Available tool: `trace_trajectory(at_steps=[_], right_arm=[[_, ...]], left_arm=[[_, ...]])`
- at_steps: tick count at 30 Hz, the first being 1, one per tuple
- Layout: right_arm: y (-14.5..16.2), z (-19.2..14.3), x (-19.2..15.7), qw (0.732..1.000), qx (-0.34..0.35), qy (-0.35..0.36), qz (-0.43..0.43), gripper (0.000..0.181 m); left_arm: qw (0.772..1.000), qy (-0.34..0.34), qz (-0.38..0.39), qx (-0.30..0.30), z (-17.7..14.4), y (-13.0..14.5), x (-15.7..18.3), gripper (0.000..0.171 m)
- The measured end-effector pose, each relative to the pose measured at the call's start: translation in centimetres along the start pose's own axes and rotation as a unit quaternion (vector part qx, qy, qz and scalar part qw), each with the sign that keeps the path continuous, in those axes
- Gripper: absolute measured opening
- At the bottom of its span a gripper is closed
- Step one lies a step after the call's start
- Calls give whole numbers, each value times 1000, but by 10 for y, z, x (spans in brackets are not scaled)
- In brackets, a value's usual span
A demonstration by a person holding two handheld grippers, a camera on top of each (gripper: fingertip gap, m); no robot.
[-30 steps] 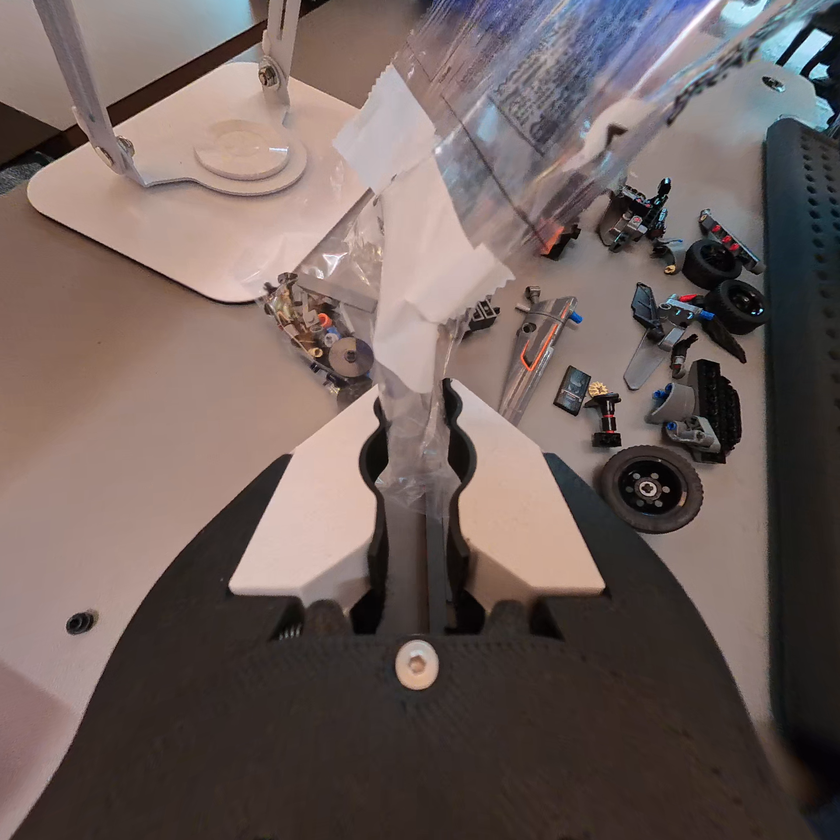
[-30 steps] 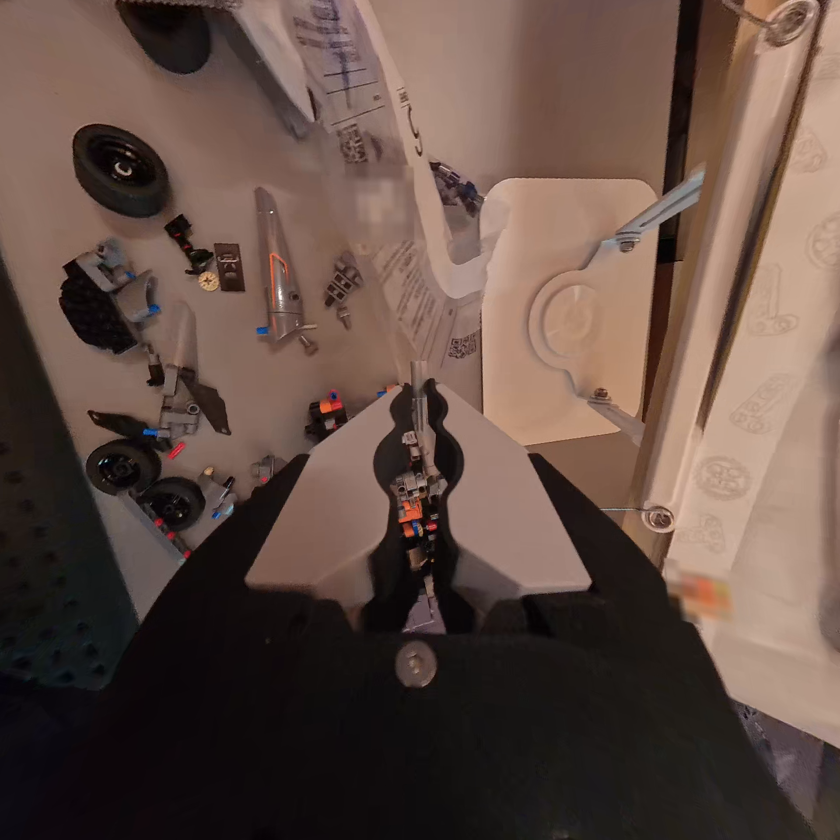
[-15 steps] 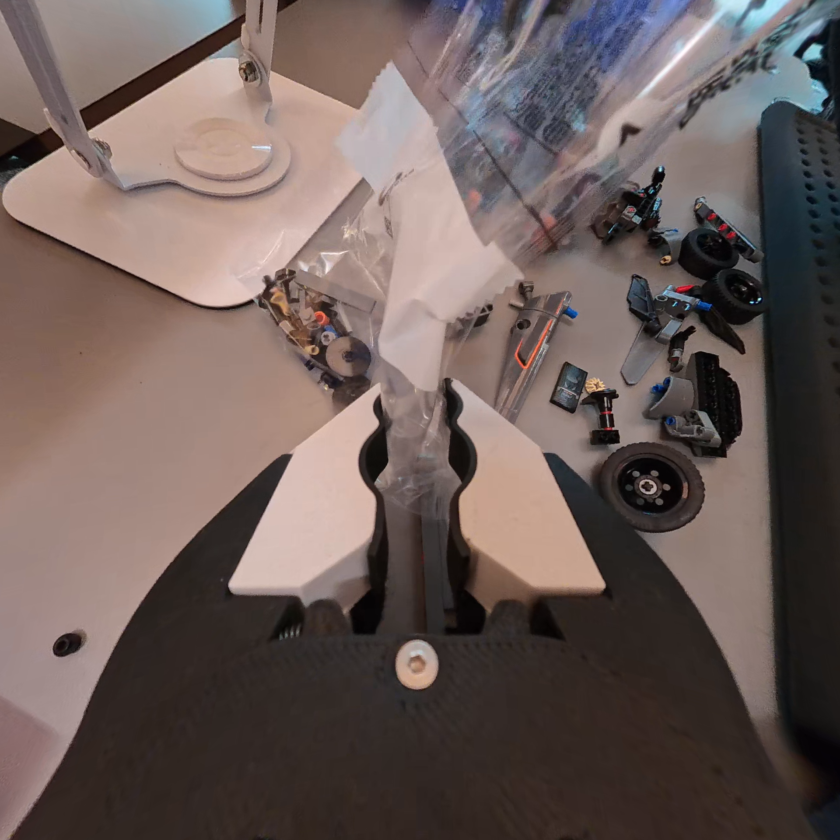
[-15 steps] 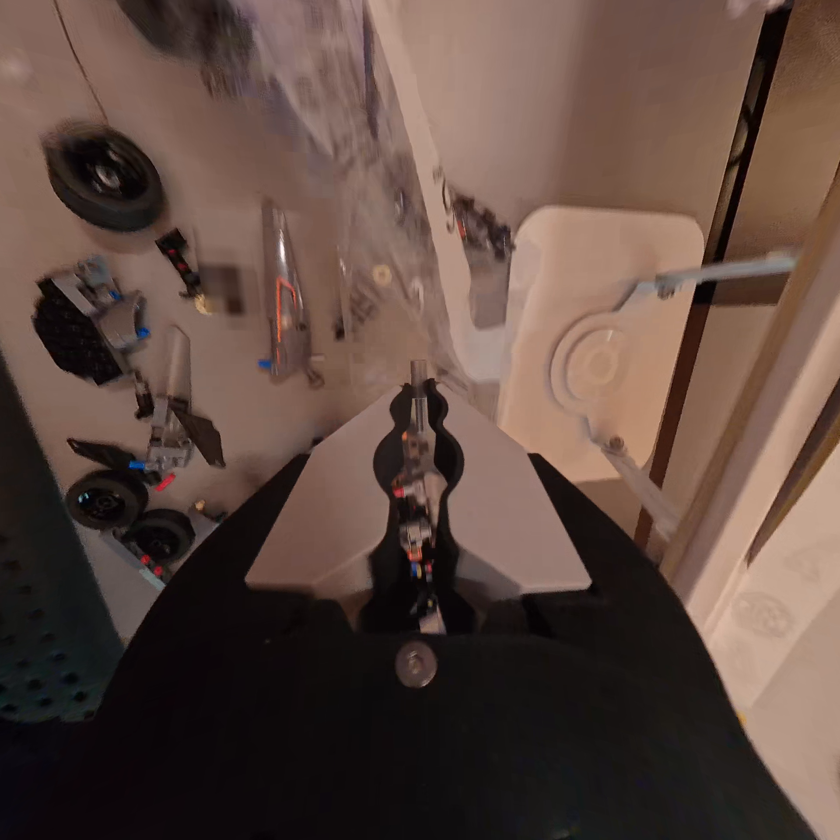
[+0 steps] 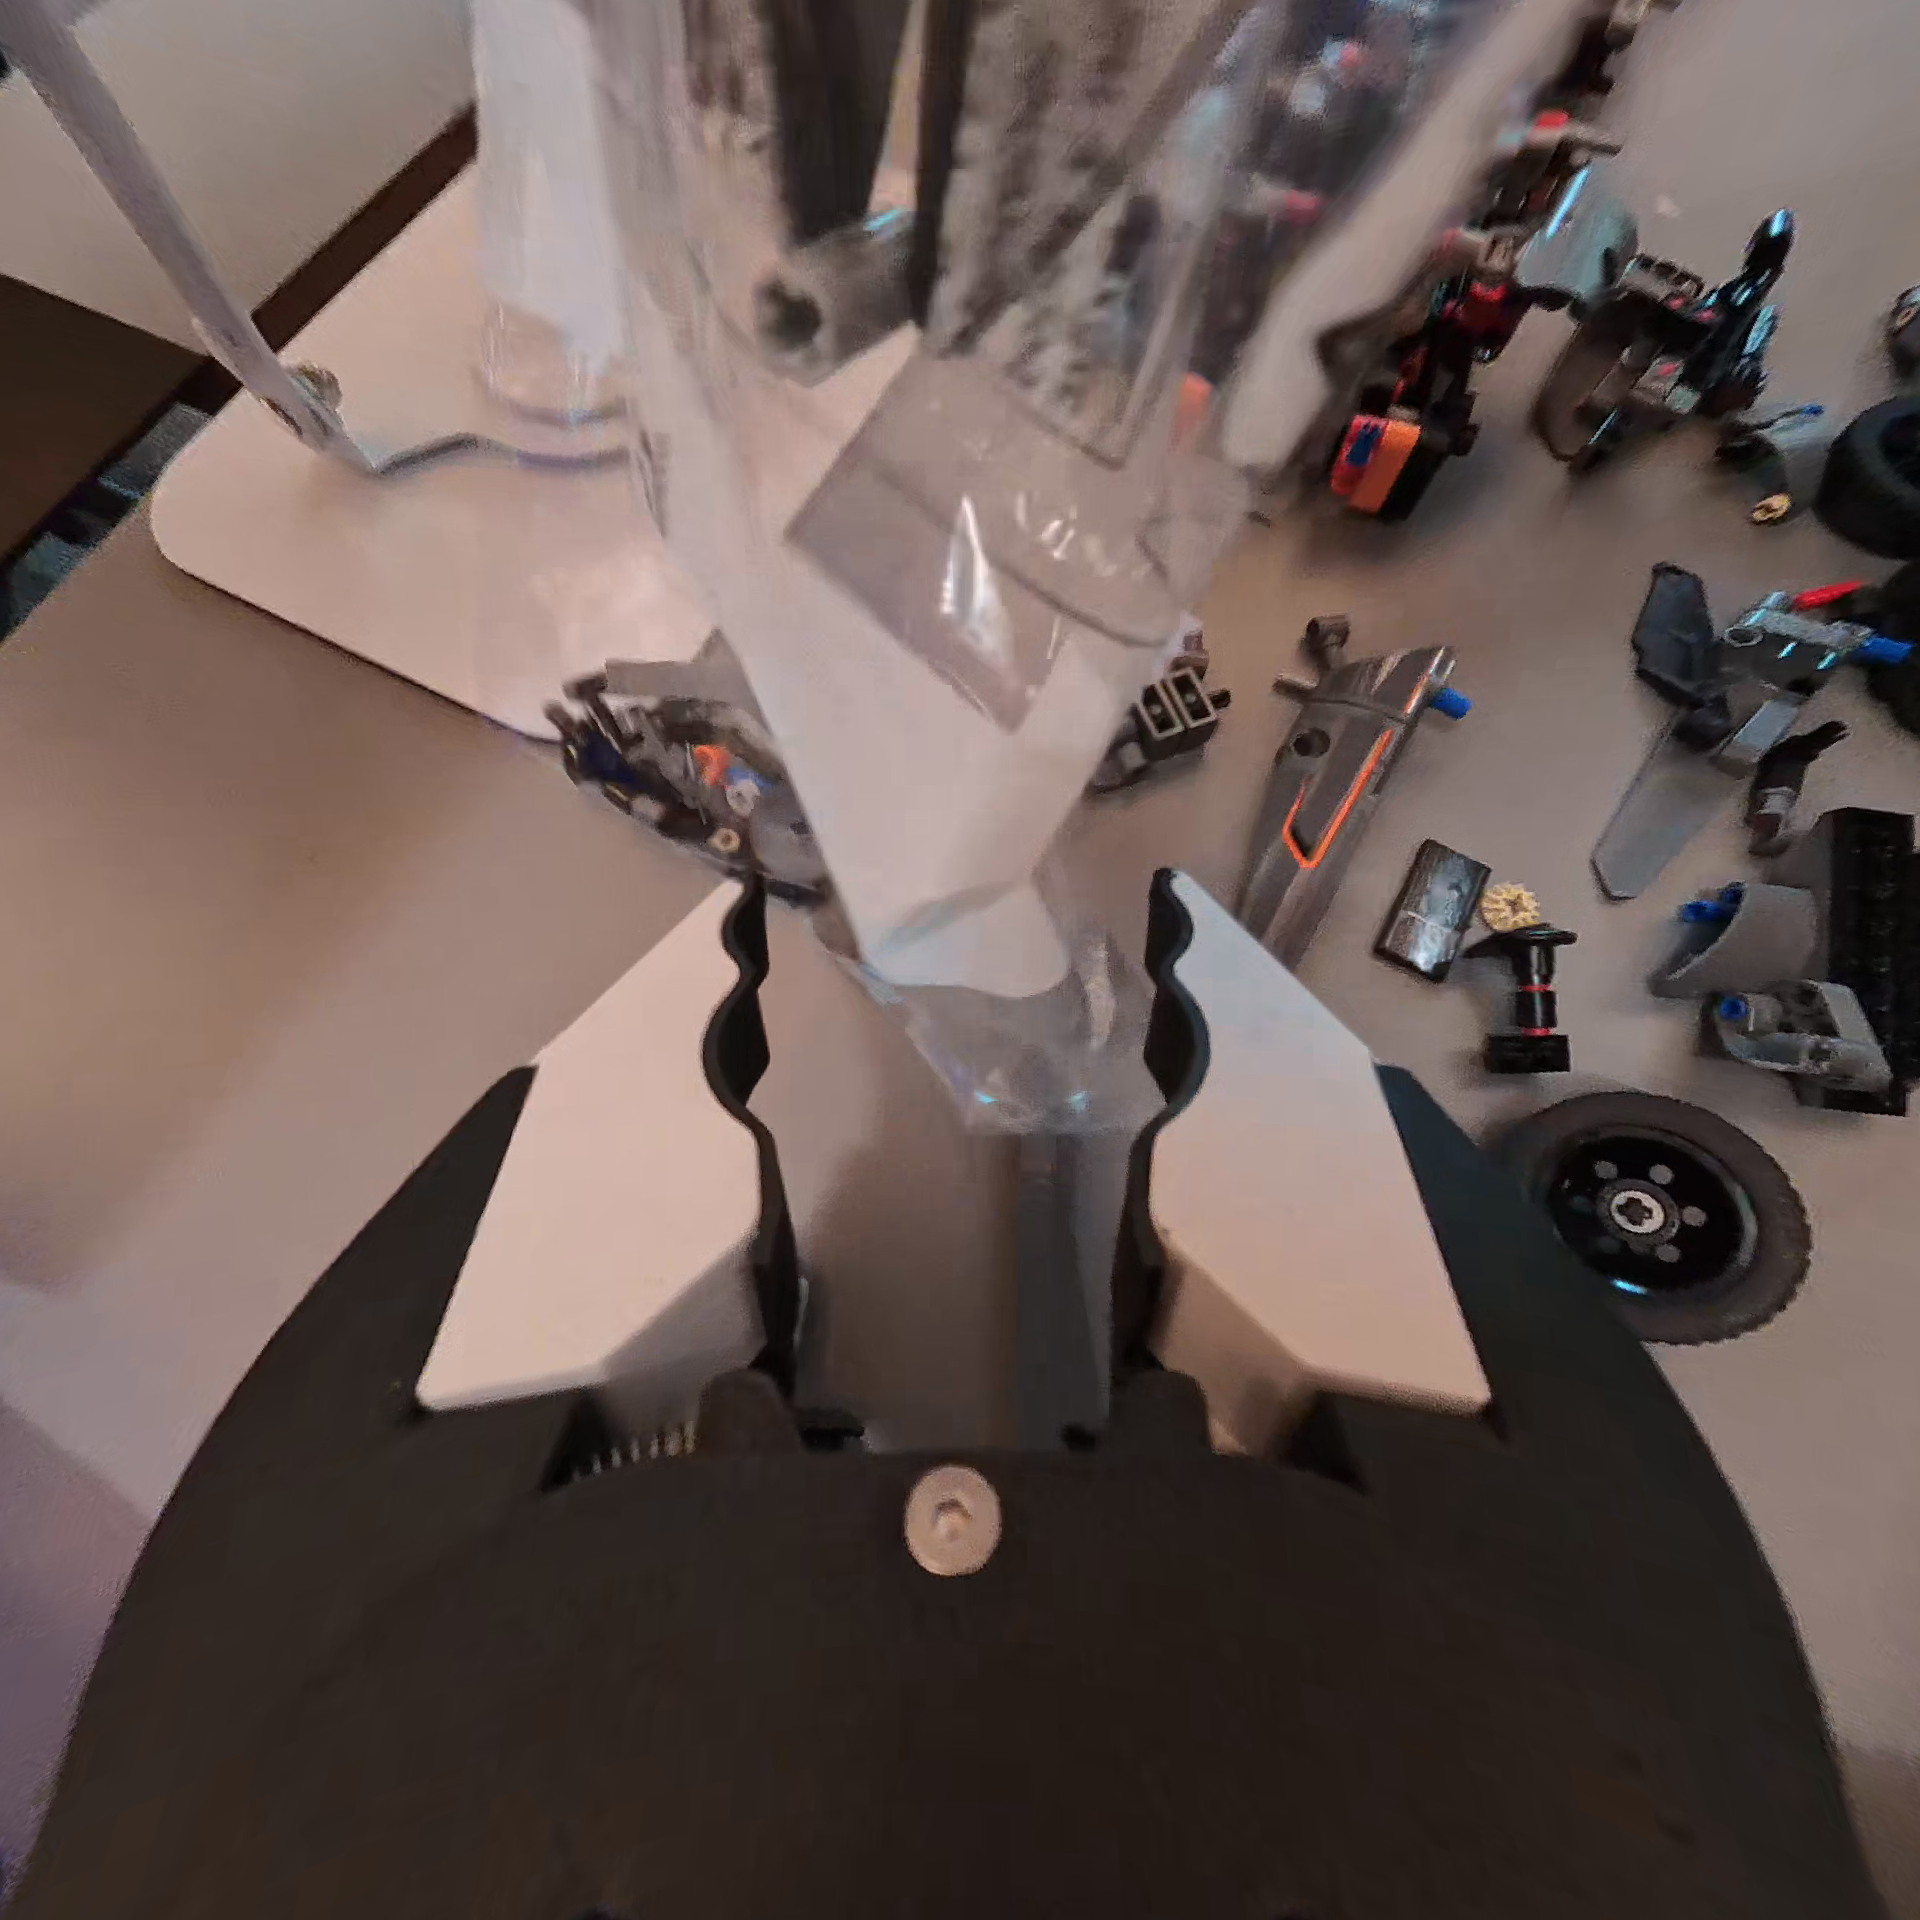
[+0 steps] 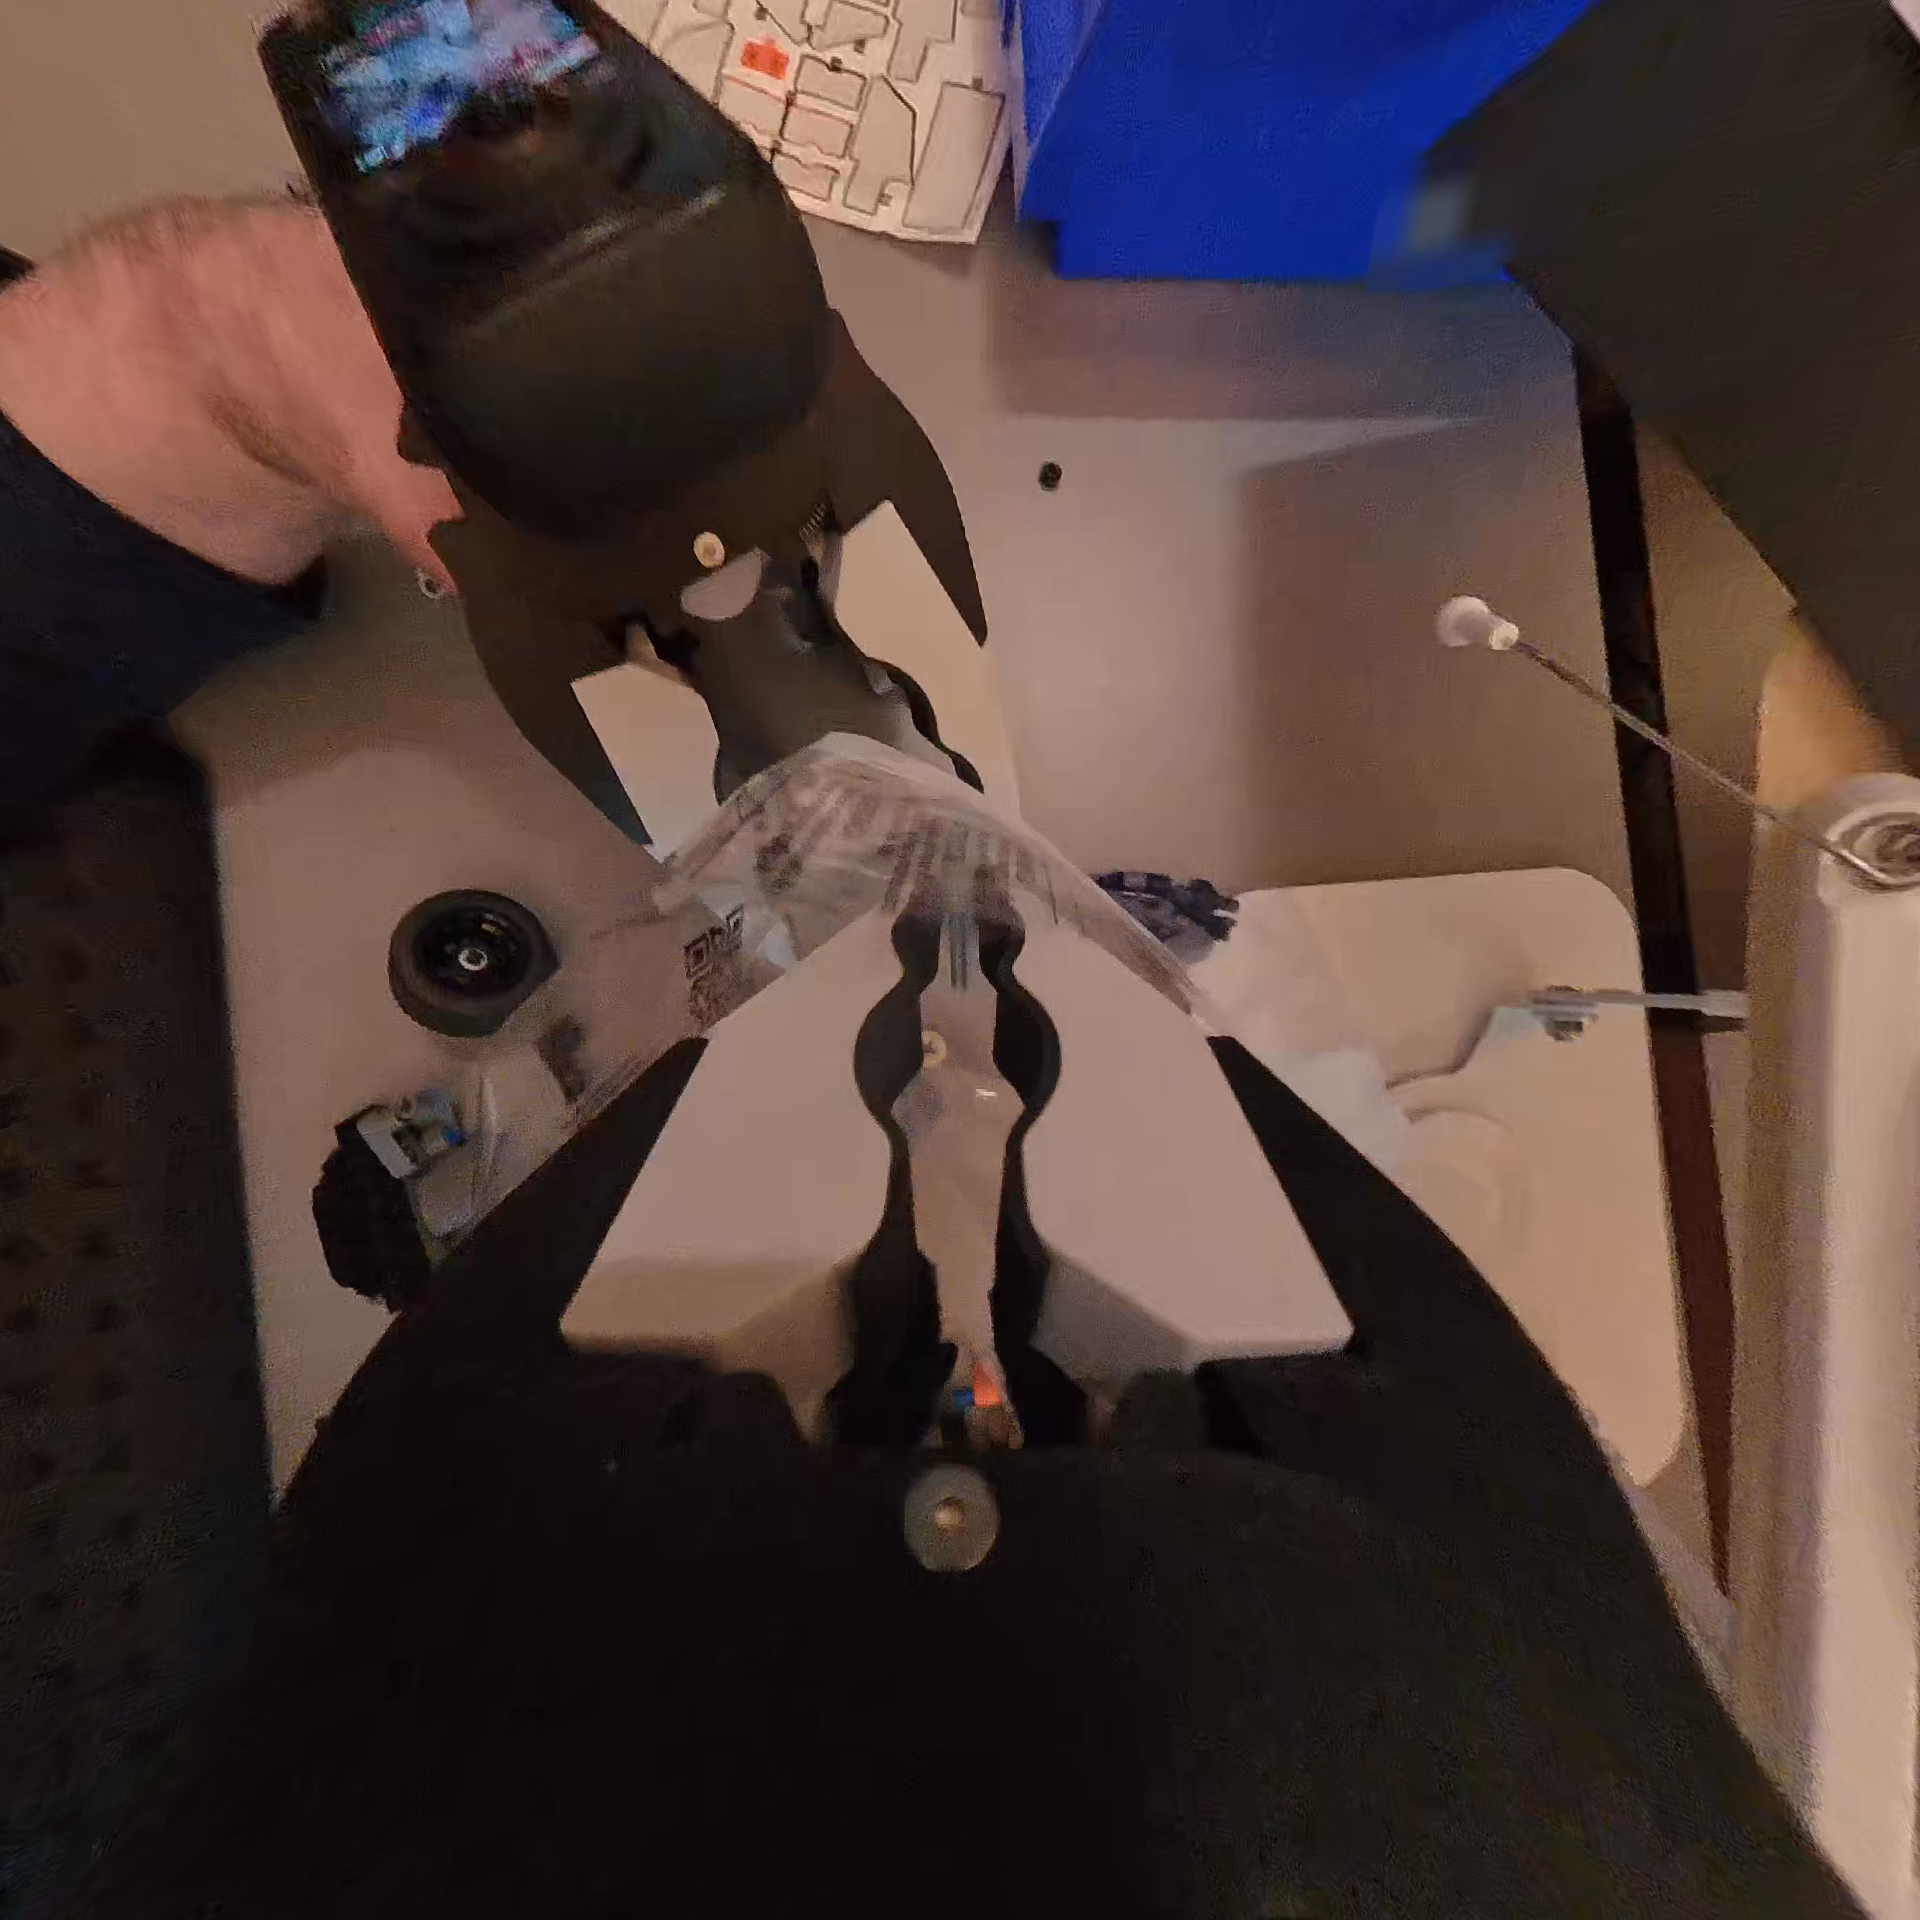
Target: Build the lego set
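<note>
left gripper [image 5: 956, 904] fingers spread wide, crinkled clear plastic parts bag [image 5: 935, 582] hanging loose between them, right gripper [image 6: 958, 935] clamped on the bag's other end, loose dark lego pieces [image 5: 1340, 769] scattered on grey table [image 5: 260, 883]

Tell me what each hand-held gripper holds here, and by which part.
The right hand-held gripper is shut on the clear plastic bag, pinching one edge. The left hand-held gripper is open; the bag's crumpled end sits loose between its fingers.
</note>
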State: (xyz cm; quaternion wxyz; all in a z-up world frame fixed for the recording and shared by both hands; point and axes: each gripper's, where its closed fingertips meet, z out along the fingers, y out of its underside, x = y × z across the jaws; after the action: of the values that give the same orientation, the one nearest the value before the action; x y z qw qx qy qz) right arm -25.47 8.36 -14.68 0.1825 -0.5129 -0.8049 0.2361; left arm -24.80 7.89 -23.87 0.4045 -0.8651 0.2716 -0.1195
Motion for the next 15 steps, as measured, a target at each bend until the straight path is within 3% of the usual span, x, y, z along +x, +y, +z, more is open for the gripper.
trace_trajectory(at_steps=[3, 4, 6, 10, 13, 15], right_arm=[[13, 19, 16, 998, -59, 35, 8, 41], [8, 19, 12, 999, -48, 20, 9, 44], [-8, 2, 16, 999, -5, 43, 5, 31], [-7, -51, 23, 993, 14, 114, -11, 30], [17, -70, 4, 995, -9, 103, -11, 24], [43, -64, -25, 998, -45, 44, -6, 22]], left_arm=[[1000, 6, -6, -21, 5, 8, 1, 56], [1000, 8, -12, -25, 6, 10, 1, 48], [999, 14, -26, -13, 4, 9, -1, 40], [999, 14, -49, 5, -3, 11, -8, 29], [998, 12, -64, 16, -8, 11, -12, 27], [996, 12, -86, 22, -12, 12, -16, 25]])
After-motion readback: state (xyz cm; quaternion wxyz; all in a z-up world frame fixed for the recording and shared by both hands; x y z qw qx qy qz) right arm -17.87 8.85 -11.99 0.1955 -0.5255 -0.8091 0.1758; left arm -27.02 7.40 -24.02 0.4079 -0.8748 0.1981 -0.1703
